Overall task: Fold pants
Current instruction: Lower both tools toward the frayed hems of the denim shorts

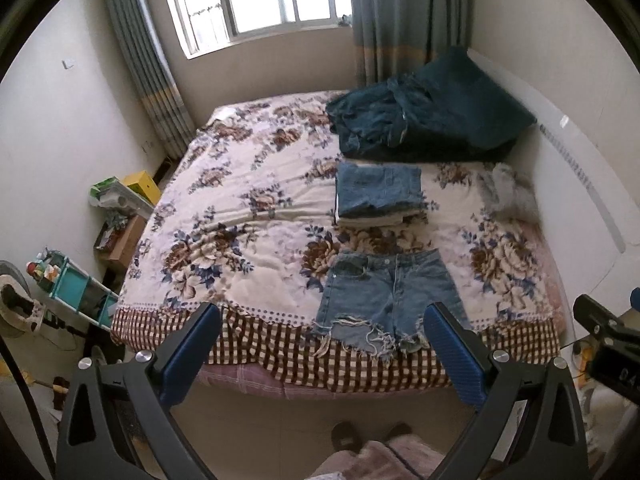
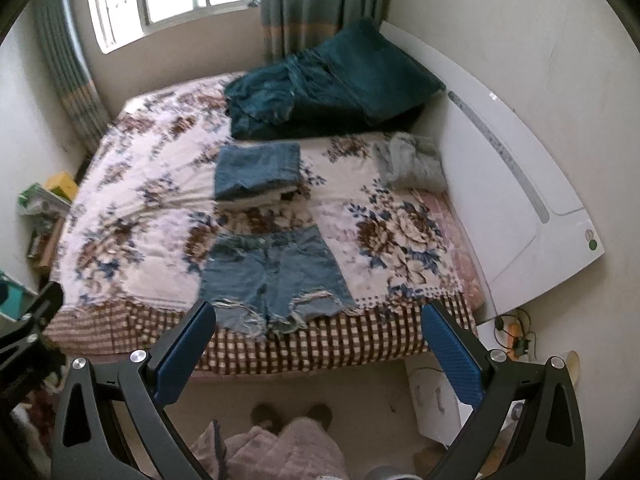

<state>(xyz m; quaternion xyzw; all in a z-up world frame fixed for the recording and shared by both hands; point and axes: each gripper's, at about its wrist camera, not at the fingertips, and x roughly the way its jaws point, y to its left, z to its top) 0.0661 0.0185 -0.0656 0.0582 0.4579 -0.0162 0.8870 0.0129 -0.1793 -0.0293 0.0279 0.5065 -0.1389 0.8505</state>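
A pair of light blue denim shorts (image 1: pixel 386 298) with frayed hems lies flat and unfolded at the near edge of the bed; it also shows in the right wrist view (image 2: pixel 272 276). Behind it sits a stack of folded clothes (image 1: pixel 378 194) topped with folded denim, also seen in the right wrist view (image 2: pixel 258 174). My left gripper (image 1: pixel 324 316) is open and empty, held high above the floor in front of the bed. My right gripper (image 2: pixel 320 316) is open and empty, also short of the shorts.
A heap of dark teal jeans and a cushion (image 1: pixel 428 120) lies at the bed's far end. A grey garment (image 2: pixel 412 162) lies by the white headboard (image 2: pixel 520 184). Shelves and boxes (image 1: pixel 120 216) stand left of the bed. The person's feet (image 1: pixel 370 434) are on the floor.
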